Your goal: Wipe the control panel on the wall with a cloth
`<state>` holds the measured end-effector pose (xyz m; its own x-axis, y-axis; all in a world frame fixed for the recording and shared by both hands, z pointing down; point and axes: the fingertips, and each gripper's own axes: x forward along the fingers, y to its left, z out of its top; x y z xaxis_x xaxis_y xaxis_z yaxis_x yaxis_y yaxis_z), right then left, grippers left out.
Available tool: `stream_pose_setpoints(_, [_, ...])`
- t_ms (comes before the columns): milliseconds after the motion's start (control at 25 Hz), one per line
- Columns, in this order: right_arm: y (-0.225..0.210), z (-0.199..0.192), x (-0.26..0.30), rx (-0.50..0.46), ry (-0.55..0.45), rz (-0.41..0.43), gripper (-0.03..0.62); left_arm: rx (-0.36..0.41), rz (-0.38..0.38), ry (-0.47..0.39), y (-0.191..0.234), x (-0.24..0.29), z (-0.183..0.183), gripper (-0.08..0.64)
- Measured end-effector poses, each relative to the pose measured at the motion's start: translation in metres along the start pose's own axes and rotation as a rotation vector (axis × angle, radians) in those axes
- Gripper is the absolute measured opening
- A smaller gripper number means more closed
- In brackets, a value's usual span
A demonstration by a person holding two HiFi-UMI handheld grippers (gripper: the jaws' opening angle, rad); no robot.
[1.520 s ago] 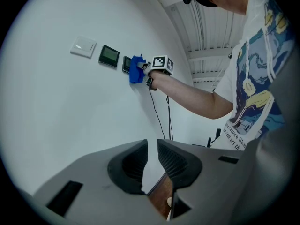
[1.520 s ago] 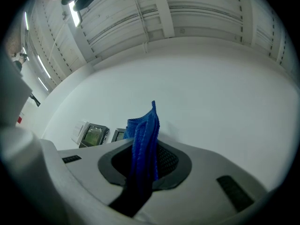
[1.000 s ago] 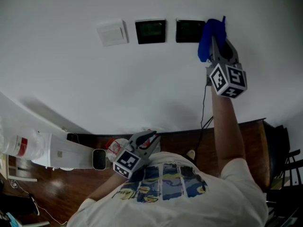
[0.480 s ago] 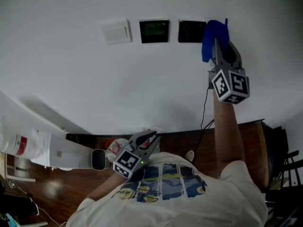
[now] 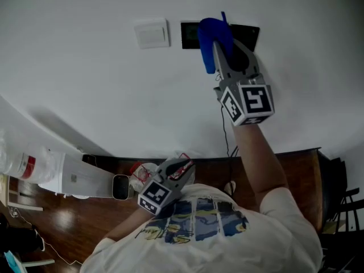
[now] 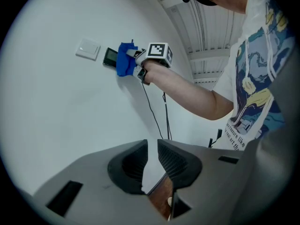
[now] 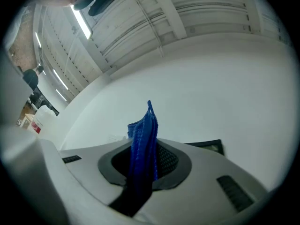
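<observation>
High on the white wall, two black control panels sit side by side to the right of a white switch plate (image 5: pixel 152 33). My right gripper (image 5: pixel 217 38) is shut on a blue cloth (image 5: pixel 212 34) that is pressed to the wall. The cloth covers the right part of the left panel (image 5: pixel 189 34) and the left edge of the right panel (image 5: pixel 248 35). In the right gripper view the cloth (image 7: pixel 144 142) stands up between the jaws, hiding the wall behind it. My left gripper (image 5: pixel 181 165) hangs low by the person's chest, jaws nearly together with nothing in them (image 6: pixel 152 149).
A black cable (image 5: pixel 226 135) runs down the wall below the panels. A white appliance (image 5: pixel 85 182) lies on the wooden floor (image 5: pixel 296 169) at lower left, and a red-and-white object (image 5: pixel 139 174) lies beside it. Dark furniture (image 5: pixel 341 209) stands at the right edge.
My right gripper has slid the blue cloth leftward, from the right panel's right edge across to the left panel. The left gripper has stayed low and still.
</observation>
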<state>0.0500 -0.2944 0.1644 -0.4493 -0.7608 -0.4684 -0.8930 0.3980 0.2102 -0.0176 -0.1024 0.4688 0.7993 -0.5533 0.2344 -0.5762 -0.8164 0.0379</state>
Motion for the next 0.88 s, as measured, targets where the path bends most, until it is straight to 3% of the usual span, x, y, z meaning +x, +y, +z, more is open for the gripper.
stream_pose_setpoints(400, [0.038,-0.024,0.047,0.03,0.022,0.059,0.092,-0.018,0.069,-0.004,0.015,-0.015,-0.004,0.057])
stream_pose_setpoints(880, [0.004,-0.024,0.03,-0.004,0.039,-0.008,0.092,-0.006,0.029,-0.001,0.011,-0.009,-0.003,0.057])
